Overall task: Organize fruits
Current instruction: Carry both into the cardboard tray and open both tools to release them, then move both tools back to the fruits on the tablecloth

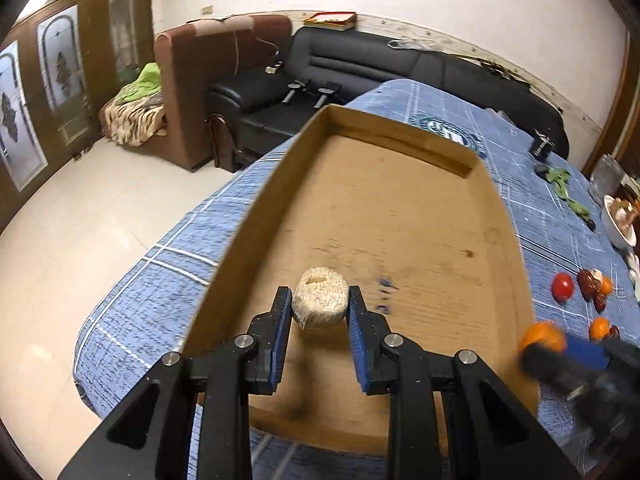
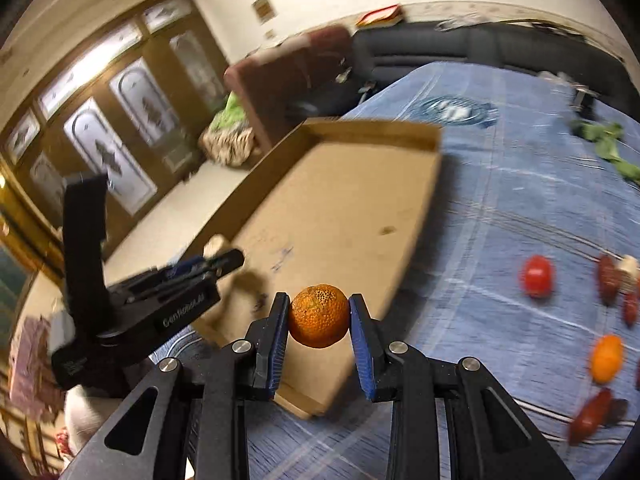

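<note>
Now orange [image 2: 319, 316] sits pinched between right fingers [image 2: 280, 336], seemingly above tray [image 2: 340, 216].

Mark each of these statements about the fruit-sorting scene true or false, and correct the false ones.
1. The left gripper holds a pale tan, rough-skinned piece. True.
2. The right gripper is empty. False: it is shut on an orange fruit.
3. The cardboard tray is full of fruit. False: no fruit lies on its floor; the tan piece is held over it.
4. A red tomato lies on the blue cloth outside the tray. True.
5. The cloth is plain green. False: it is blue with pale lines.
</note>
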`<control>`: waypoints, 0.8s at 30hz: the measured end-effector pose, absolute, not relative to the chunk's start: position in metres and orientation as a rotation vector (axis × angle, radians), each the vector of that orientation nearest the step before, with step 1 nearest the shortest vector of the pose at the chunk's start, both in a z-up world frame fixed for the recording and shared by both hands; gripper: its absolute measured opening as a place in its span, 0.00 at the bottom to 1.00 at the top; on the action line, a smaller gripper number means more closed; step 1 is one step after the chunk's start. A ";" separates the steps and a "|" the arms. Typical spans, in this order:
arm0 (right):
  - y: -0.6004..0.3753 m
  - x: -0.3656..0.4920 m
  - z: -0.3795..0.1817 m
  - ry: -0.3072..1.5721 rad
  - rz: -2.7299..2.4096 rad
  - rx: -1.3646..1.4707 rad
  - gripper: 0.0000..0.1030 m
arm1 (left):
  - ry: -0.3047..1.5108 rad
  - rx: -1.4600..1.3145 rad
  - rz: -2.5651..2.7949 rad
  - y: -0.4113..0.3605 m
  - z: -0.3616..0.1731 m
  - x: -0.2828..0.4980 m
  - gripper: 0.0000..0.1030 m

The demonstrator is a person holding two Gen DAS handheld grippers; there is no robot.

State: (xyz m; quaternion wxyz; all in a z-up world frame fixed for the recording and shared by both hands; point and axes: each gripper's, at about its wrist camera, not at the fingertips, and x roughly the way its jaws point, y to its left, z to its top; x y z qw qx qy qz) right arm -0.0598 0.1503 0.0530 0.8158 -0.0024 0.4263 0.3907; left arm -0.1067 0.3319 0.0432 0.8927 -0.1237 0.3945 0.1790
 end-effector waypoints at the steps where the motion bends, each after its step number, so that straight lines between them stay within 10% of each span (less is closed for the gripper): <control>1: 0.160 -0.062 0.047 0.917 0.837 -0.028 0.33 | 0.816 -0.260 0.375 0.333 0.043 -0.109 0.26; 24: 0.132 -0.085 0.073 0.811 0.770 -0.053 0.39 | 0.637 -0.083 0.480 0.292 0.095 -0.143 0.74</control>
